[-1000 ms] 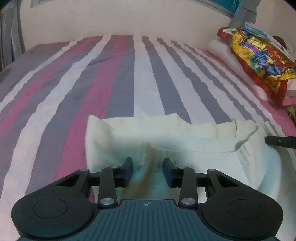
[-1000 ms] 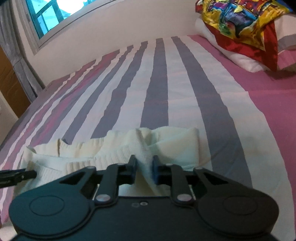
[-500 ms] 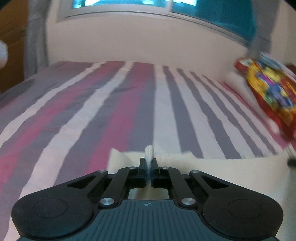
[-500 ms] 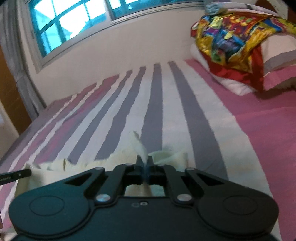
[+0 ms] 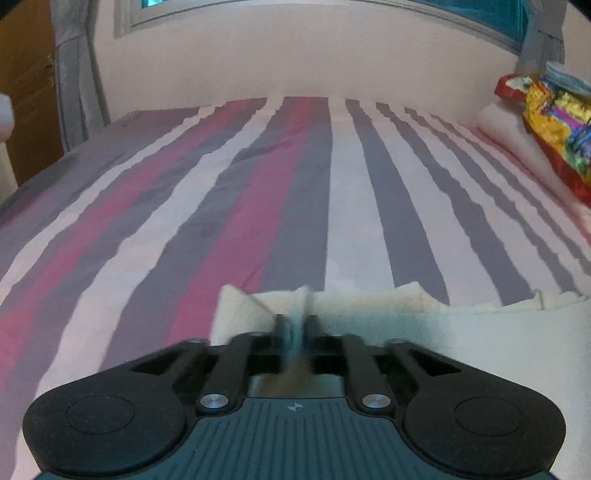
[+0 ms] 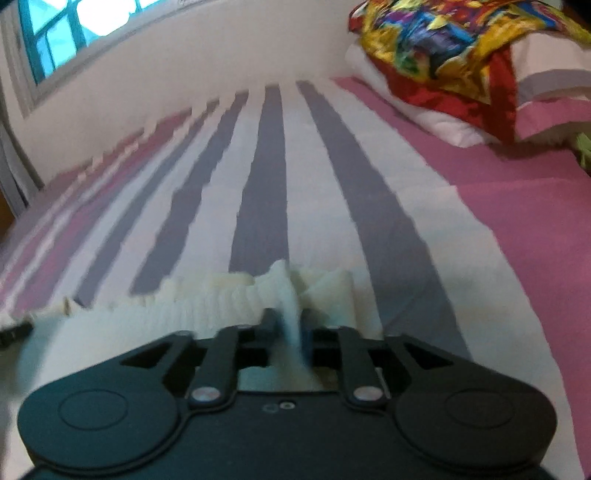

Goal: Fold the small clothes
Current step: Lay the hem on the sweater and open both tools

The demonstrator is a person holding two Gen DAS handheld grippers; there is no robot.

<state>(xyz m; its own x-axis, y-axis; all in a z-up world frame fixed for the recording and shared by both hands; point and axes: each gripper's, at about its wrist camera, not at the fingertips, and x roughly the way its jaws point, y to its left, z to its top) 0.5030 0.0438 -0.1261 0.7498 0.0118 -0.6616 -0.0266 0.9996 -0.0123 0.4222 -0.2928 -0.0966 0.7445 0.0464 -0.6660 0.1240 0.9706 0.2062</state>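
— Left wrist view: what do you see of the garment?

— A cream knitted garment [image 5: 461, 325] lies on the bed, at the near edge of the picture. The left hand-held gripper [image 5: 295, 326] has its two fingers pressed together on a fold of this cloth, and a small peak of fabric stands up just above the fingertips. This part is blurred, so I cannot tell more detail of the fold.

— And the other side?

— In the right wrist view the right hand-held gripper [image 6: 290, 326] also pinches the cream knitted garment [image 6: 207, 306]; a ridge of ribbed cloth rises between its fingers. The rest of the garment spreads to the left, toward a dark tip [image 6: 13, 334] at the picture's edge.

— What is around it?

— The garment rests on a striped bedsheet [image 5: 295, 192] with grey, white and pink bands. Well apart, at the far right of the bed, a white pillow [image 6: 424, 114] carries a colourful cloth [image 6: 443, 44] in red and yellow. Behind the bed there is a pale wall [image 5: 295, 59], with a window [image 6: 74, 26] above it and a grey curtain [image 5: 79, 66] at the left.
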